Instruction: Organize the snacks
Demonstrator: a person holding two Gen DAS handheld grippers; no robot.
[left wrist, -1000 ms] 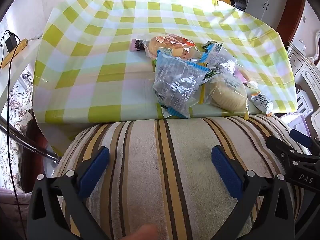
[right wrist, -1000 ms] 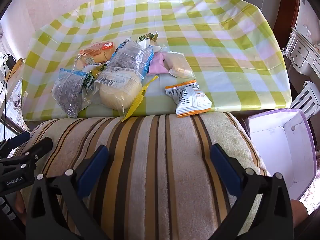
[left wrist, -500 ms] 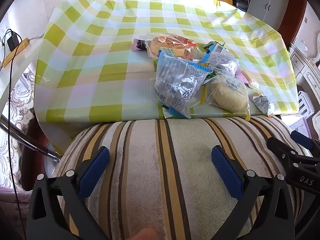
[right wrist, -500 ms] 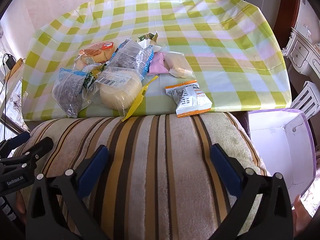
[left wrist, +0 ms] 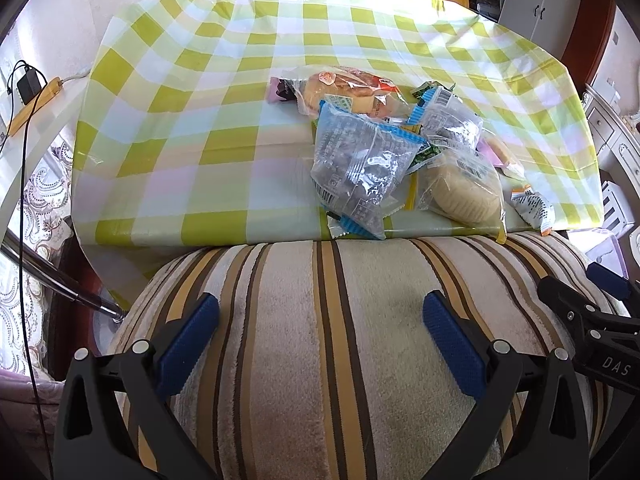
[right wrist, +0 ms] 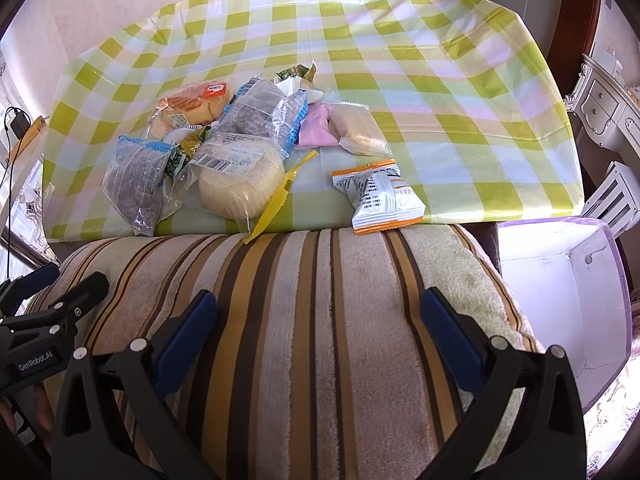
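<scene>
I have both grippers low over a striped cushion [left wrist: 320,344], short of the table [left wrist: 180,128] with its green-checked cloth. My left gripper [left wrist: 320,332] has its blue pads wide apart with nothing between them; only the cushion shows below. My right gripper [right wrist: 318,328] is spread just as wide and also holds nothing. In the left view the right gripper pokes in at the right edge; in the right view the left one shows at the lower left.

The snacks [right wrist: 224,148] lie in a loose heap near the table's front edge. From my left camera the nearest is a clear bag with blue trim [left wrist: 360,168], holding something dark, lying partly over the others. Behind it is a bread bag [left wrist: 348,88] with an orange label. To its right is a pale round cake [left wrist: 464,196] in clear wrap, its yellow seal hanging over the table edge. From my right camera I also see a second blue-trimmed bag [right wrist: 264,116] on top of the heap, a pink pack [right wrist: 316,130] touching a cream-coloured pack [right wrist: 356,130], and a white and orange packet [right wrist: 380,196] lying apart from the heap, right at the front edge just beside the cushion.

A white box [right wrist: 560,300] with a purple rim sits open to the right of the cushion, below table height.
</scene>
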